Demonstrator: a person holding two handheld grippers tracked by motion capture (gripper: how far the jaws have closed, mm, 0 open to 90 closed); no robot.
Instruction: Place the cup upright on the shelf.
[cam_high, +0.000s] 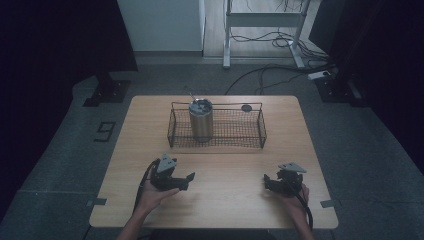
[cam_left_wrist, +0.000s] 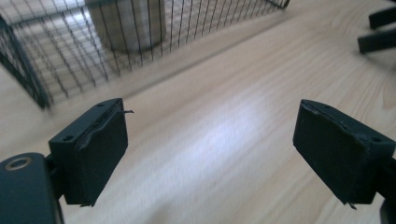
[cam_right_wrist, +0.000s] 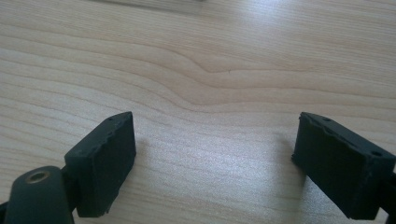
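The metal cup (cam_high: 201, 121) is standing up inside the wire basket (cam_high: 218, 127), near the basket's left end, at the far side of the wooden table (cam_high: 215, 200). Something thin is sticking out of its top. From the left gripper view the cup (cam_left_wrist: 125, 25) is showing through the basket's mesh (cam_left_wrist: 56, 60).

The left gripper (cam_high: 191, 177) is lying low over the table in the person's left hand (cam_high: 152, 195), pointing to the right. Its jaws are standing apart with nothing between them.

The right gripper (cam_high: 267, 181) is sitting in the right hand (cam_high: 295, 197), pointing left toward the other one. Its jaws are wide apart too, holding nothing.

A small dark round thing (cam_high: 246, 108) is lying behind the basket. The floor around the table is grey, with cables (cam_high: 270, 75) trailing behind.
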